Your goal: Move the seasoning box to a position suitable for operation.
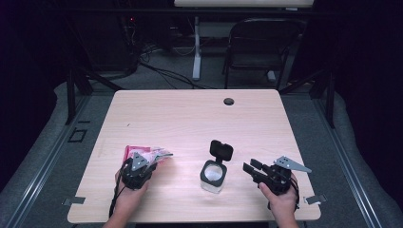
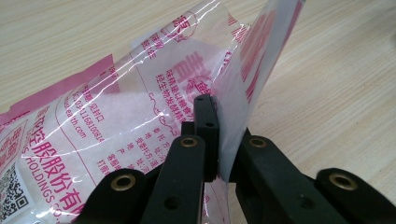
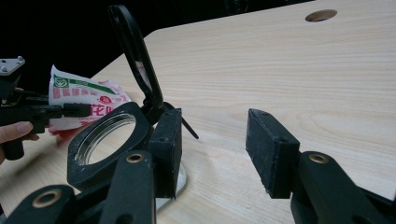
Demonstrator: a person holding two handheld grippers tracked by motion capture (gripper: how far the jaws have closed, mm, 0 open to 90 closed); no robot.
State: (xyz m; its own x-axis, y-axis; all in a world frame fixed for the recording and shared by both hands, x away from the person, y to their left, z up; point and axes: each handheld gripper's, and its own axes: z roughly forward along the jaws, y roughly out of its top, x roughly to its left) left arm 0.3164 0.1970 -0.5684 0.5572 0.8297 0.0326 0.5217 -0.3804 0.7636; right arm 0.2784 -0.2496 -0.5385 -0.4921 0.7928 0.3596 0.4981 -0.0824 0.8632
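On the light wood table (image 1: 190, 114), biggest item first: pink-and-clear plastic pouch (image 1: 142, 154) with white granules, lying near the front left edge. Left gripper (image 1: 142, 168) has its jaws clamped tight on a pinched-up fold of the pouch film (image 2: 233, 93), most likely to lift and tip it for pouring. Square clear jar (image 1: 212, 176) sits mid-front, between the two hands, well apart from the pouch. Its black flip lid (image 1: 221, 150) stands open and upright at the far side, so the mouth is free to be filled. Right gripper (image 1: 254, 170) waits just right of the jar, jaws fairly wide, nothing between them, pointed at the jar — my read: ready to steady it. Neither pad (image 3: 273, 149) touches the jar.
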